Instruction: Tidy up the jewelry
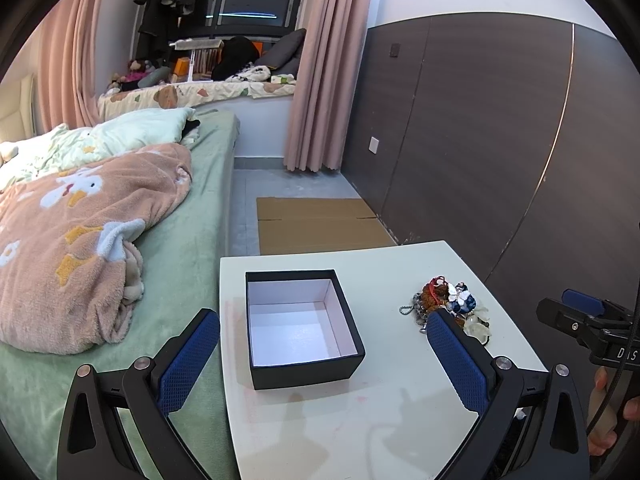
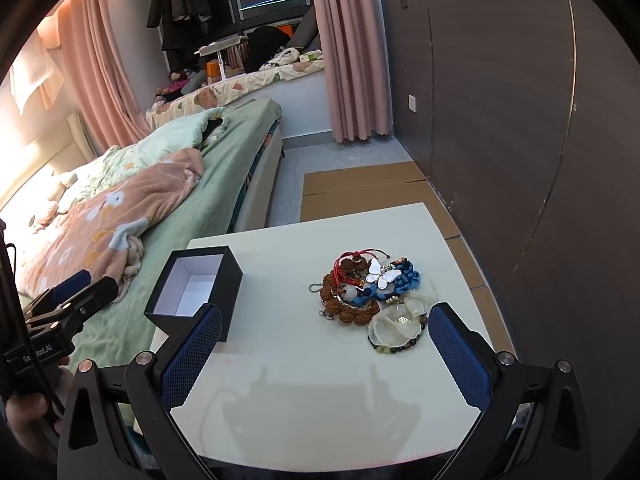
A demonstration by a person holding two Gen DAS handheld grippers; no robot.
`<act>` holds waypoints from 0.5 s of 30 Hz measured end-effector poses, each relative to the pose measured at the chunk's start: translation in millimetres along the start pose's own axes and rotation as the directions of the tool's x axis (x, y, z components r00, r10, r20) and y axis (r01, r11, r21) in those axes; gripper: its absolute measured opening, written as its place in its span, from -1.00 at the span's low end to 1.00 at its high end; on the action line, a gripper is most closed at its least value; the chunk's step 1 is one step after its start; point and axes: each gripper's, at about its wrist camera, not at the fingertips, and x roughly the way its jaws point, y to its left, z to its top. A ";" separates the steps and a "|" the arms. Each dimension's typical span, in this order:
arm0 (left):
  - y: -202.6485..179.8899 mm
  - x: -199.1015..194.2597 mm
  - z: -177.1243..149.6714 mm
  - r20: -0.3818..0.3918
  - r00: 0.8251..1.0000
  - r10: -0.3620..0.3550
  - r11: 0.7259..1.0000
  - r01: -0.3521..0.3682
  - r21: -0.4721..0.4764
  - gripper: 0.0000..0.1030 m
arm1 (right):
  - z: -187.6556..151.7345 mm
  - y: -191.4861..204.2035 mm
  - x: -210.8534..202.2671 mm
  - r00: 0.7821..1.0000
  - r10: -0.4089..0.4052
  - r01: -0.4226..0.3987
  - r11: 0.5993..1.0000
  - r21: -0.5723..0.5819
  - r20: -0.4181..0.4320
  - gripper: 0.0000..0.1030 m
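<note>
A black box (image 1: pixel 304 370) with a white, empty inside stands open on the left part of the white table (image 1: pixel 360 432); the right wrist view shows the box (image 2: pixel 200 284) too. To its right lies a jewelry pile (image 2: pixel 372 296) of brown bead bracelets, a blue cord, a white butterfly piece and pale fabric flowers; the pile (image 1: pixel 448 304) is partly hidden by a finger in the left view. My left gripper (image 1: pixel 322 356) hangs open above the box. Just short of the pile, my right gripper (image 2: pixel 324 348) is open and holds nothing.
A bed (image 1: pixel 100 240) with a green sheet and a pink blanket runs along the table's left side. Flat cardboard (image 1: pixel 316 224) lies on the floor beyond the table. A dark panelled wall (image 1: pixel 500 140) stands to the right. A hand (image 1: pixel 608 420) holds the other gripper.
</note>
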 end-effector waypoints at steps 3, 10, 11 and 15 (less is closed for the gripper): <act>-0.2 -0.2 0.7 0.000 1.000 0.000 1.000 0.000 -0.002 1.00 | 0.1 -1.0 -0.1 1.000 -0.002 0.002 1.000 0.001 0.000 1.00; -4.7 6.7 5.7 0.001 1.000 -0.015 1.000 0.015 -0.012 1.00 | 3.8 -11.9 5.3 1.000 -0.008 0.009 0.999 0.037 -0.021 1.00; -5.5 7.5 6.0 0.001 1.000 -0.019 1.000 0.019 -0.012 1.00 | 5.0 -16.9 7.0 1.000 -0.005 0.007 0.999 0.054 -0.026 1.00; -12.3 15.4 11.2 -0.003 0.999 -0.046 0.999 0.046 -0.016 1.00 | 8.9 -30.4 12.1 0.999 -0.008 0.012 0.993 0.118 -0.037 1.00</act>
